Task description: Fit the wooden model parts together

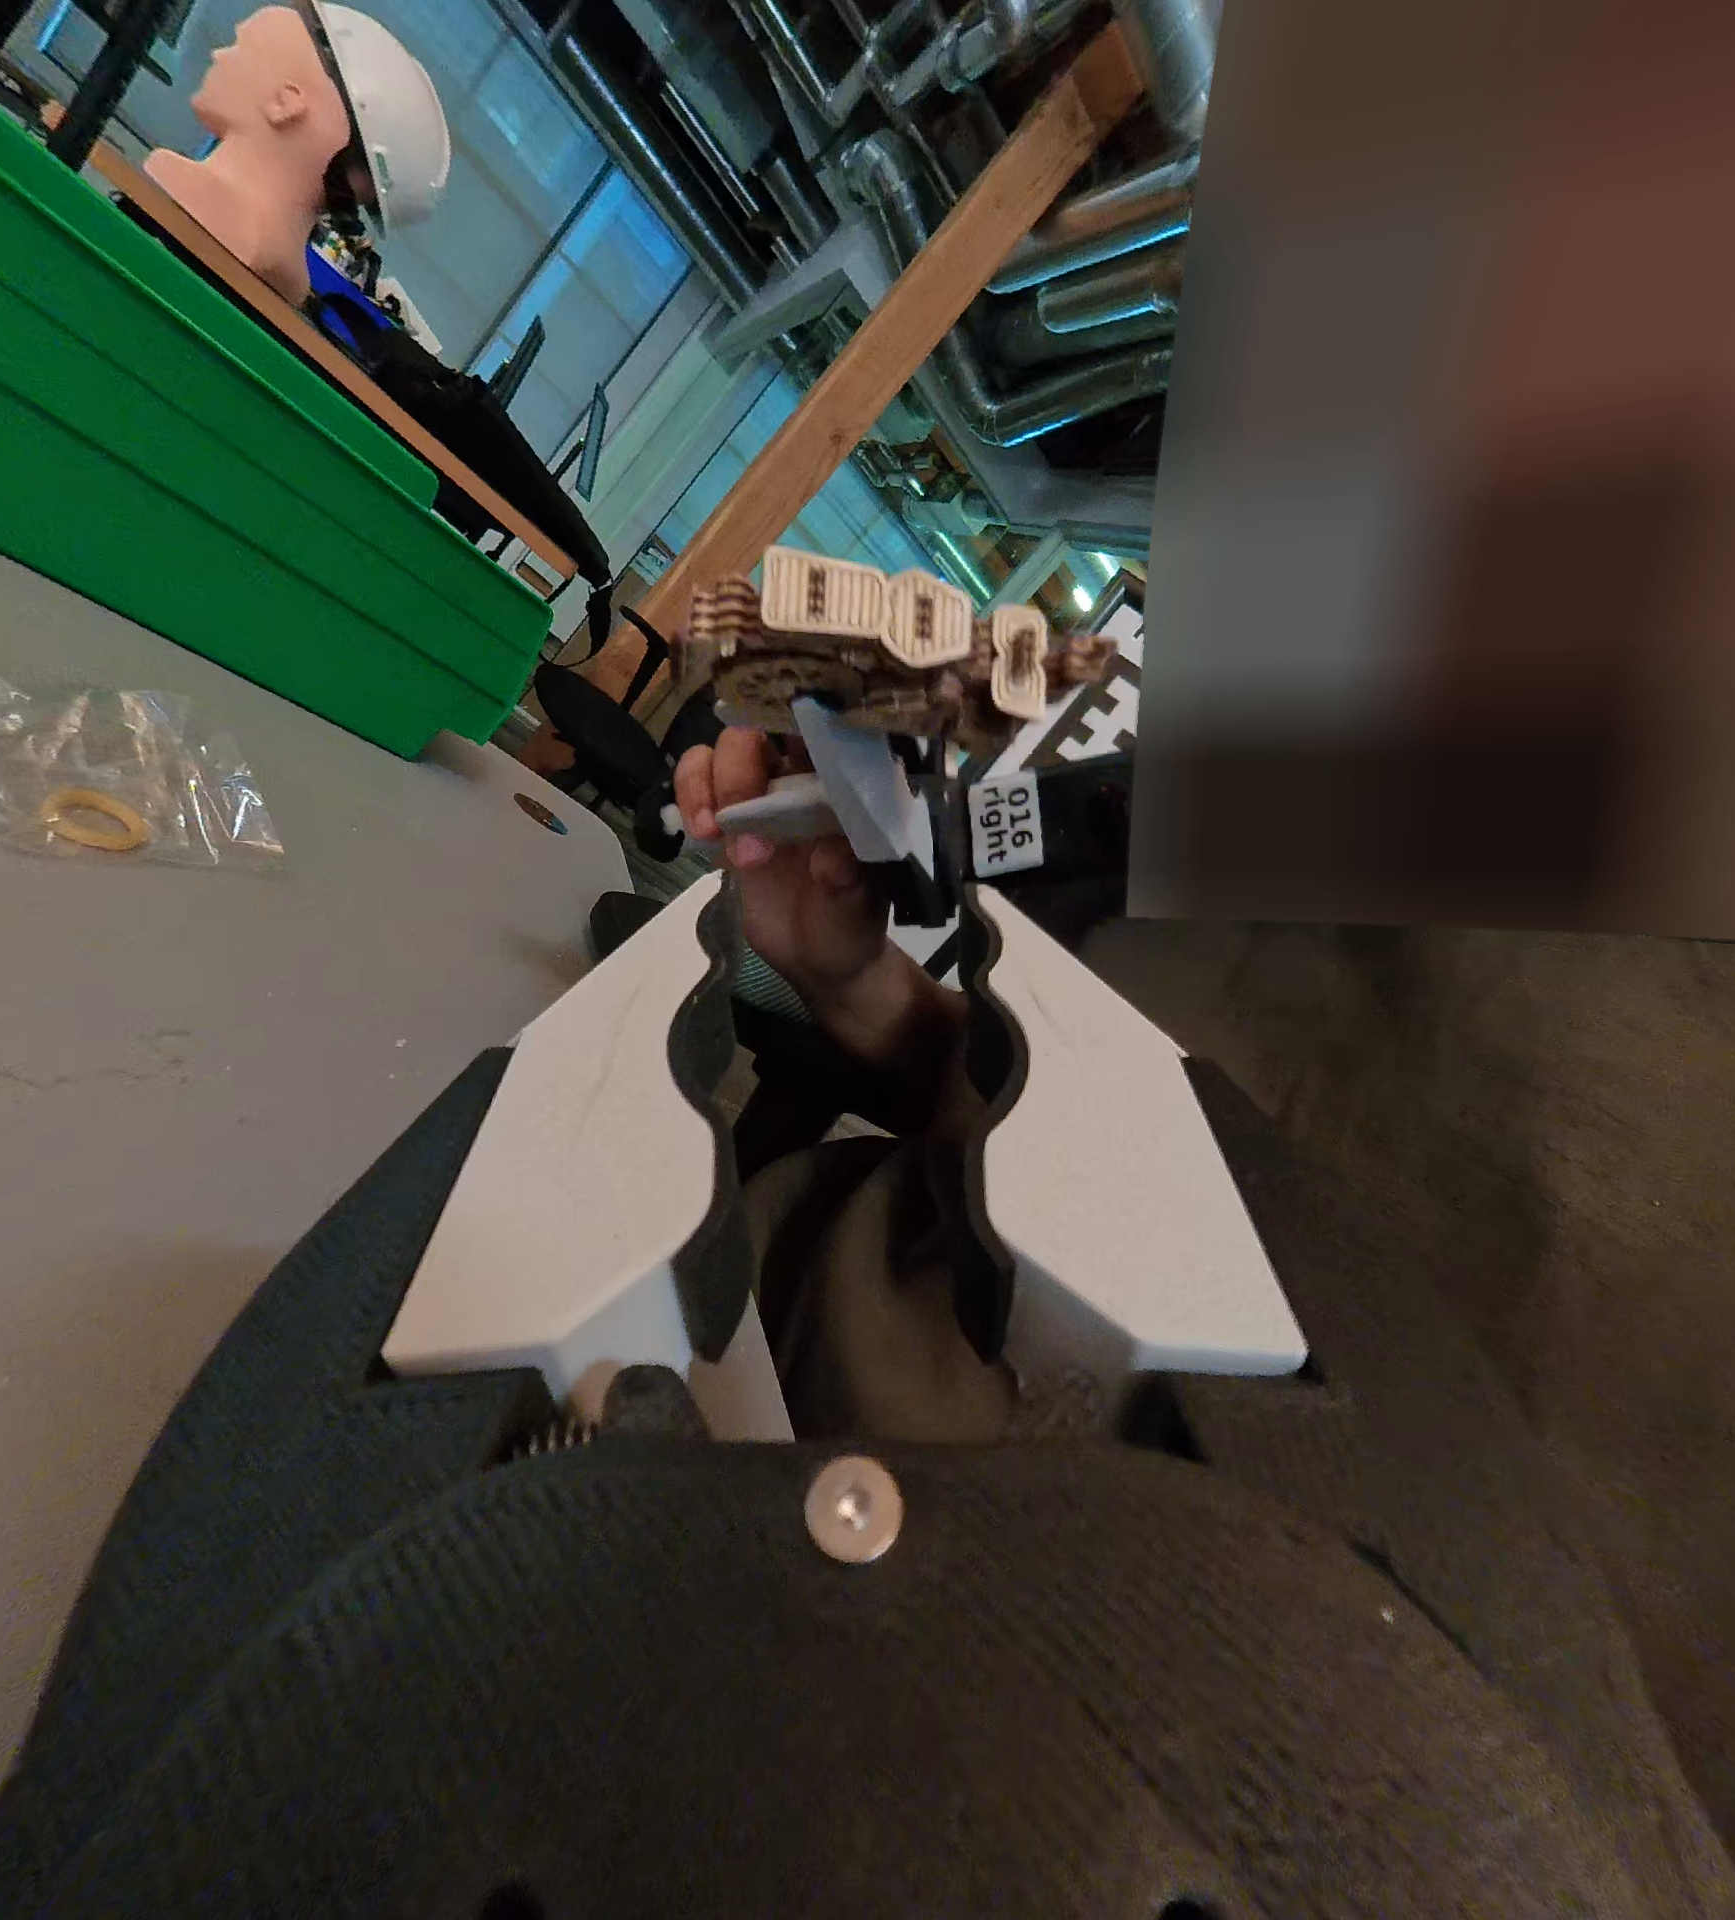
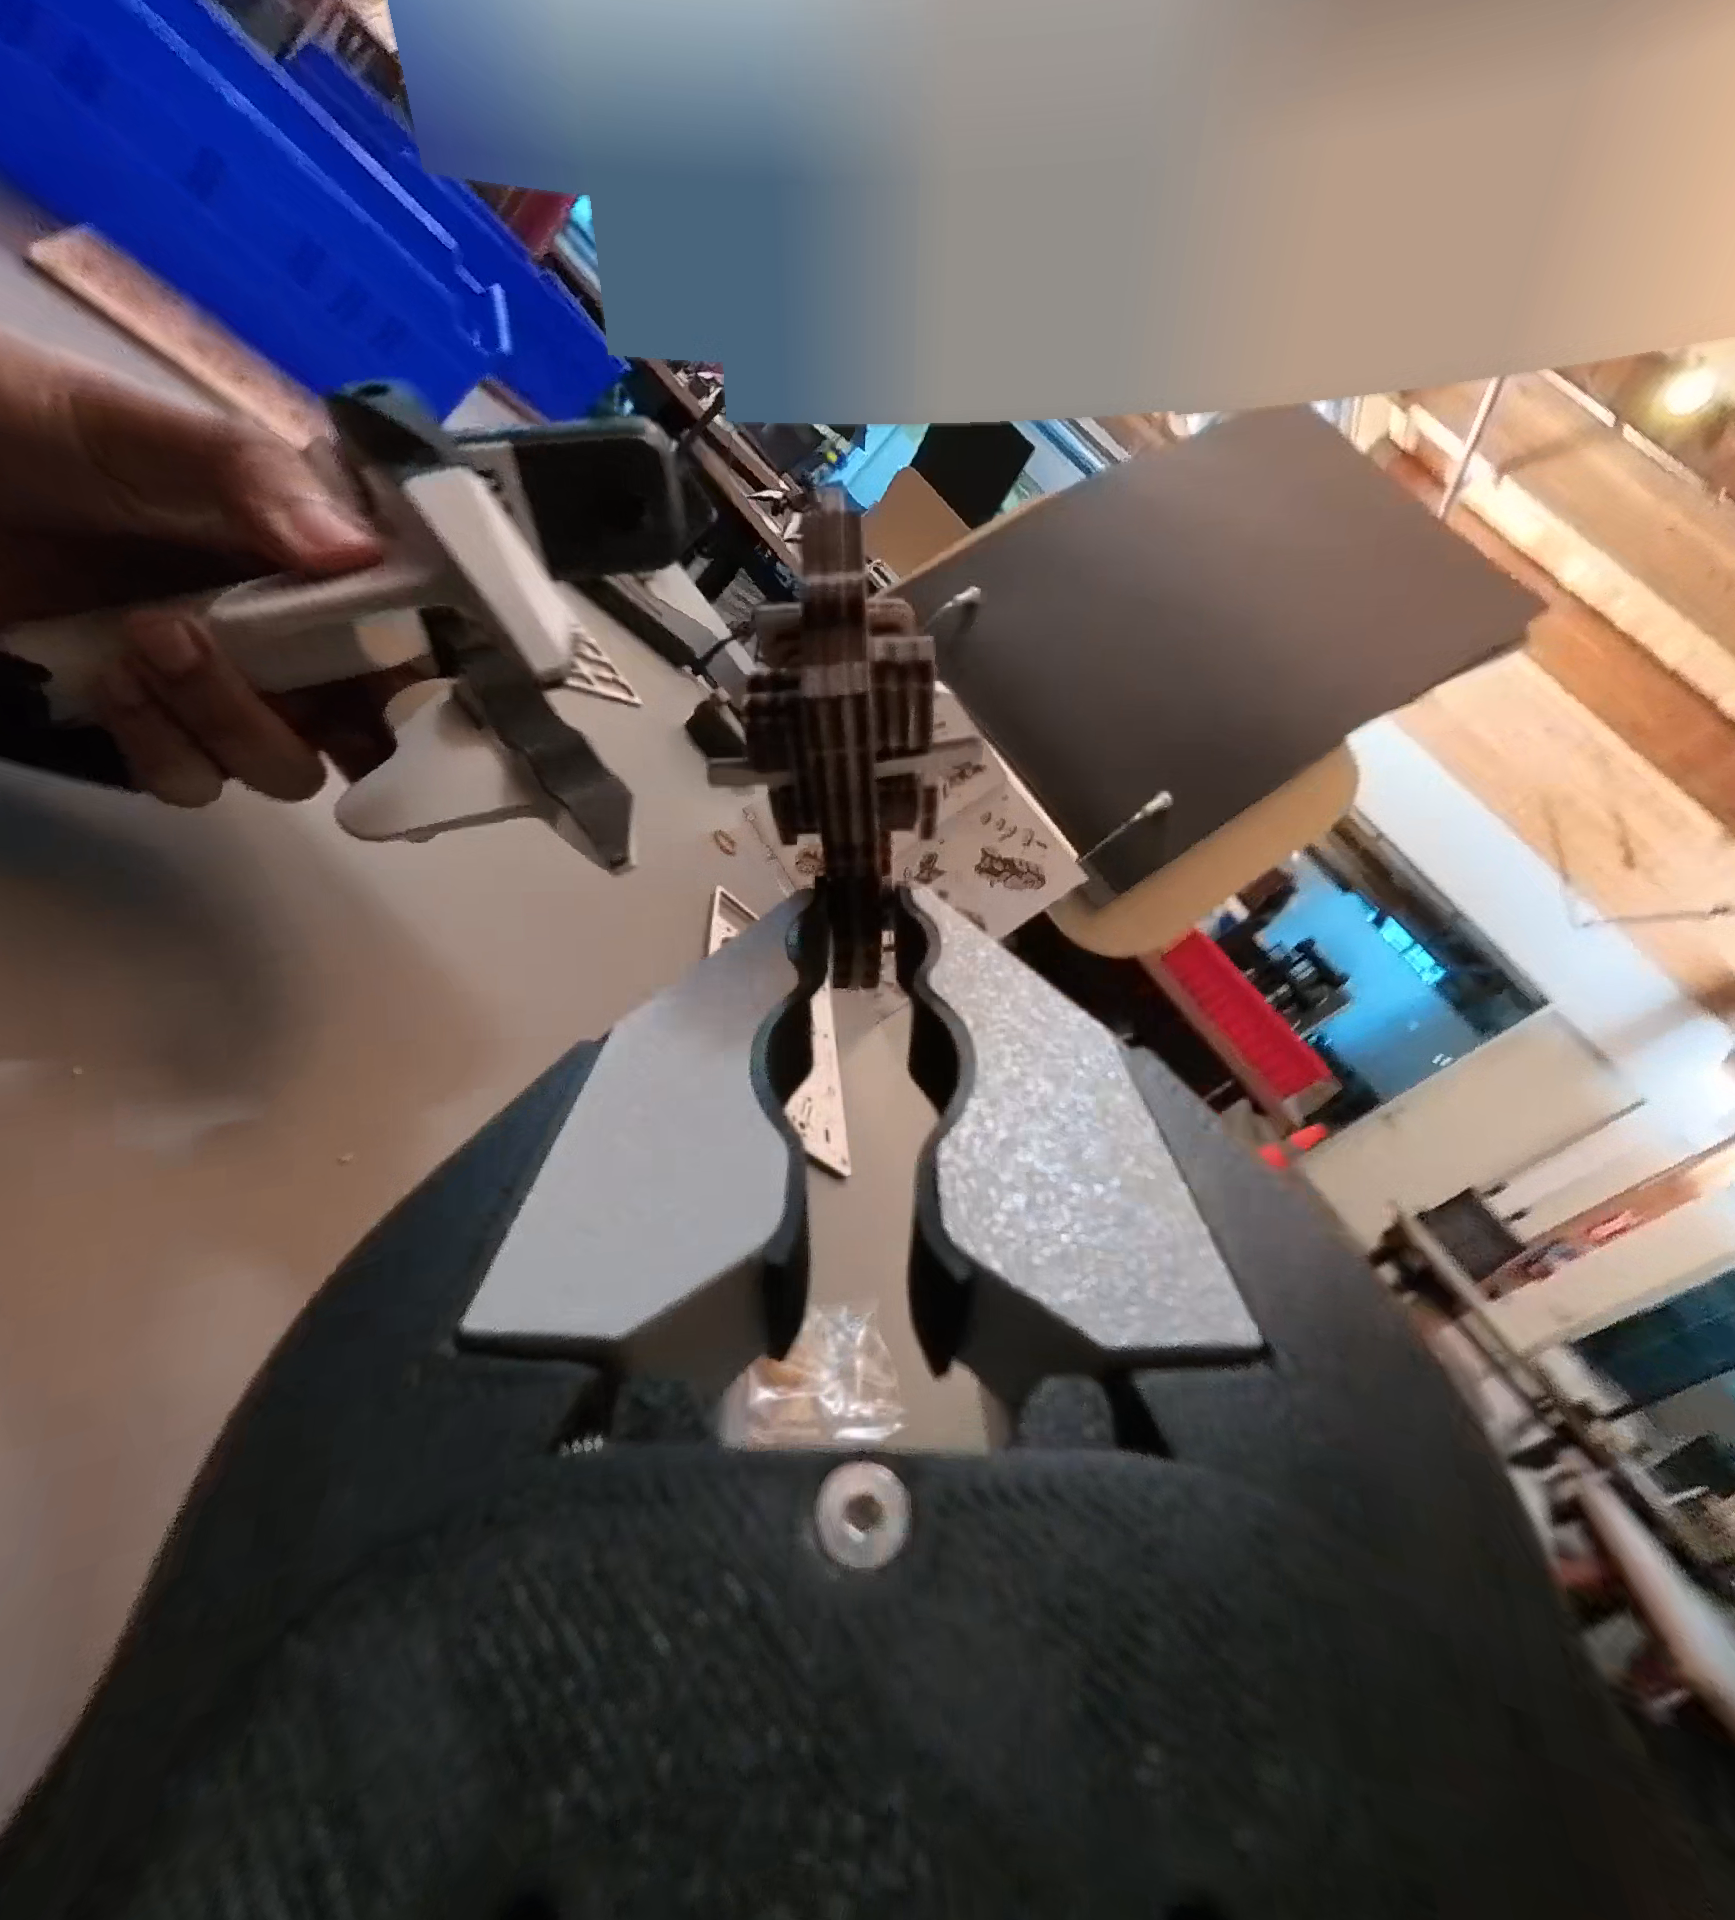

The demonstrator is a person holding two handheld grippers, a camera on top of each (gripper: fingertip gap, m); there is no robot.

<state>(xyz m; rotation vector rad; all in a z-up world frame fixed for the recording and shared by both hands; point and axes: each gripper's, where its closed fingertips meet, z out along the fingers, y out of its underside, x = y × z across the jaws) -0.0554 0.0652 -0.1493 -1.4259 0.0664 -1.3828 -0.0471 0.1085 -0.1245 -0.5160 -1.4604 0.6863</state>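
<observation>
The wooden model (image 2: 847, 717), a stack of dark layered laser-cut pieces, stands upright in my right gripper (image 2: 852, 935), which is shut on its lower end above the grey table (image 2: 219, 1039). In the left wrist view the model (image 1: 873, 655) shows pale slatted plates on top, held up by the right gripper (image 1: 821, 810) and a hand (image 1: 801, 894). My left gripper (image 1: 847, 904) is open and empty, below the model and apart from it. In the right wrist view it (image 2: 520, 790) hovers left of the model, held by a hand (image 2: 167, 582).
Green bins (image 1: 167, 416) and a clear bag with a rubber band (image 1: 94, 821) lie on the table (image 1: 167, 1039). A blue bin (image 2: 271, 208), a printed sheet (image 2: 988, 852), a flat wooden offcut (image 2: 821, 1081), a small parts bag (image 2: 821, 1382) and a black panel (image 2: 1206, 644) are nearby.
</observation>
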